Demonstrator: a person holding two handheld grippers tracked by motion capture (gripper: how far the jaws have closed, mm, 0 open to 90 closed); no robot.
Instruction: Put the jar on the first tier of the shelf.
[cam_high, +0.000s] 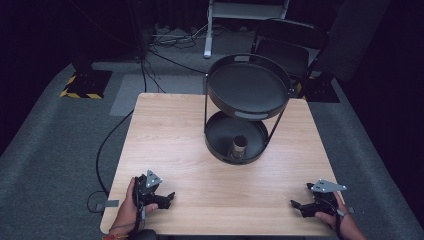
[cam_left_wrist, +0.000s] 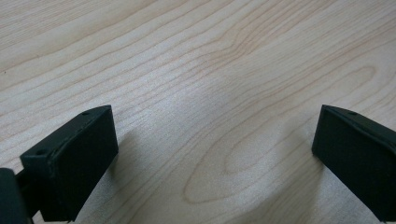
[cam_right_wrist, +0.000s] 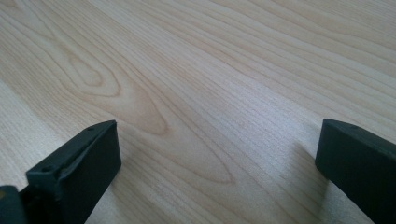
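Note:
A black two-tier round tray stand (cam_high: 247, 107) stands at the far middle of the wooden table (cam_high: 170, 140). A small metal cup (cam_high: 240, 147) sits upright in its lower tray. My left gripper (cam_high: 167, 199) rests near the front left edge, held by a hand, its jaws wide apart over bare wood (cam_left_wrist: 210, 130). Near the front right corner lies my right gripper (cam_high: 298, 207), also open with nothing between its jaws (cam_right_wrist: 219, 140). Both are well short of the stand.
The stand's upper tray (cam_high: 248, 82) overhangs the lower one. A black cable (cam_high: 107, 140) trails off the table's left side to the grey carpet. A dark chair (cam_high: 287, 42) and a white frame (cam_high: 210, 30) stand behind the table.

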